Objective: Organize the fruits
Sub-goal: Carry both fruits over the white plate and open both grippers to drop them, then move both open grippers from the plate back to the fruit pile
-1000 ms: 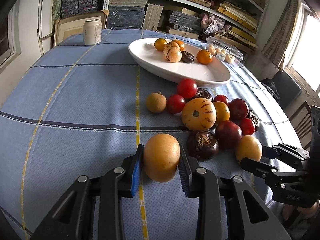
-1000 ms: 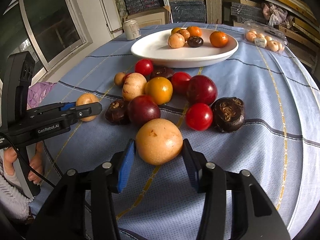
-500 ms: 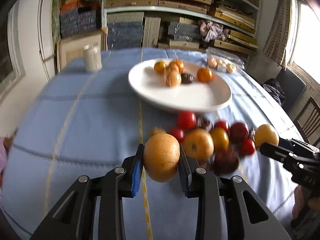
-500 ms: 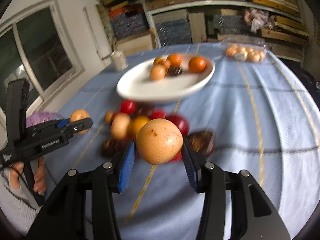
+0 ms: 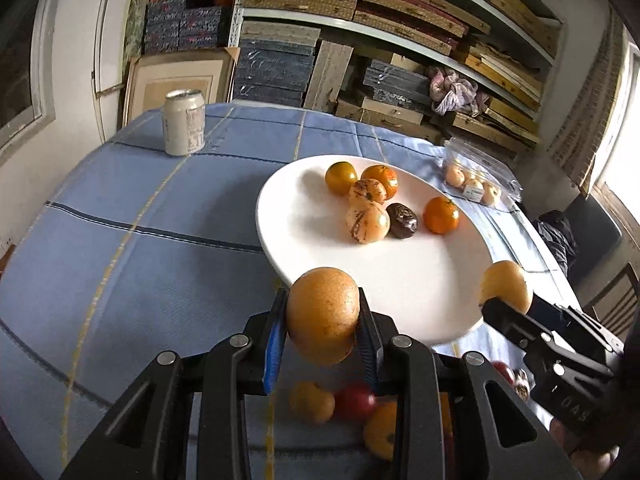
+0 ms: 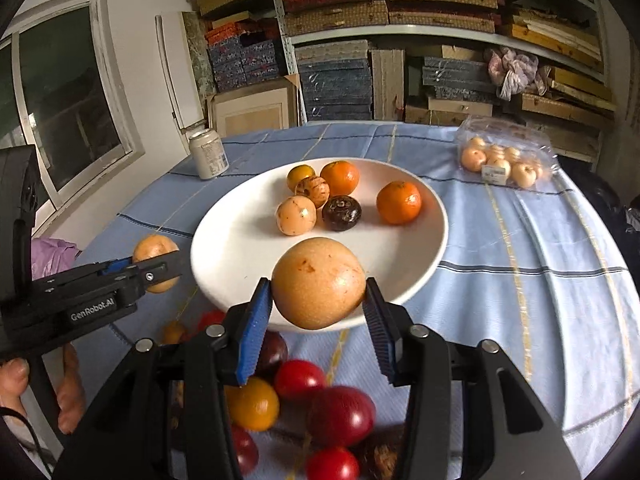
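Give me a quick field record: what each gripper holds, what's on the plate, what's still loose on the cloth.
left gripper: shut on a tan round fruit, over the plate's near edge
right gripper: shut on a pale tan fruit, over the plate's near rim
white plate: six fruits at the far side
loose fruit: red and yellow pieces on the blue tablecloth, below the grippers
other: can, bagged fruit pack

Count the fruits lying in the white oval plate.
6, clustered at the white oval plate's far side: yellow-orange fruit, two oranges, two striped tan fruits, one dark brown fruit.
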### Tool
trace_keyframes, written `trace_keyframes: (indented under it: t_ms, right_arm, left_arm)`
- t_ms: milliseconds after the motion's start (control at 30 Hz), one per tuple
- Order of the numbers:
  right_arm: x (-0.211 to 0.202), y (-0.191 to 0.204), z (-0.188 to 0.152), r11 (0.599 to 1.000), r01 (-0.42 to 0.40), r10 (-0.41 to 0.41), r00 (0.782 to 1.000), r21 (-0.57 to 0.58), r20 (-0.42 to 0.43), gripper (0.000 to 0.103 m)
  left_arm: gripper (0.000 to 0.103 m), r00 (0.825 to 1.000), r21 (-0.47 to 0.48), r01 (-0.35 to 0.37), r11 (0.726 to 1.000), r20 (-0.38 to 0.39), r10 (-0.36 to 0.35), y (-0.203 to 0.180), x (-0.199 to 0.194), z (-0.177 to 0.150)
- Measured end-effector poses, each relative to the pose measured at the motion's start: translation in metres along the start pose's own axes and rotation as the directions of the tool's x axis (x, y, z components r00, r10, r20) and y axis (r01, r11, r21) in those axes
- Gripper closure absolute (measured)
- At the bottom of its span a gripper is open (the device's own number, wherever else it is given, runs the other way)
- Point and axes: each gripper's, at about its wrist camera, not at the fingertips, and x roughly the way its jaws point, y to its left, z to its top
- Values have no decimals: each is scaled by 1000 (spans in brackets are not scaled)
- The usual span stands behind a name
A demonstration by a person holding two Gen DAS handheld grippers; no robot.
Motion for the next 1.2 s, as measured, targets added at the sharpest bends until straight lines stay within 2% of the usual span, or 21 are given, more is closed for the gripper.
trace_keyframes:
  t_ms: [233, 500, 600, 667, 867, 1033, 1200]
  right_arm:
    - [13, -3, -2, 999, 30, -30, 999, -26, 14, 56]
    - [3, -4, -3, 999, 26, -25, 999, -34, 43, 46]
    - [0, -5, -5, 999, 21, -19, 999, -24, 47, 44]
    - [0, -6, -6, 1000, 17, -16, 999, -21, 46, 44]
    - [-7, -8, -7, 1000, 19, -18, 998, -18, 65, 43]
    - [-24, -13, -9, 1000, 14, -14, 995, 5, 101, 42]
    - [-51, -18, -21, 999, 24, -28, 989, 29, 144, 33]
  left_arm:
    - [72, 1000, -29, 28, 999, 0, -28, 1, 17, 6]
    - [70, 999, 1, 30, 1000, 34, -30, -4, 21, 4]
    - [64, 998, 9, 45, 999, 40, -45, -5, 20, 3]
    - [50, 999, 9, 31, 999, 44, -31, -4, 19, 3]
    - [49, 999, -23, 43, 999, 7, -42, 12, 15, -3]
    - [49, 1000, -13, 21, 1000, -2, -21, 21, -6, -19]
    - [50, 1000, 15, 5, 1000, -25, -5, 20, -16, -41]
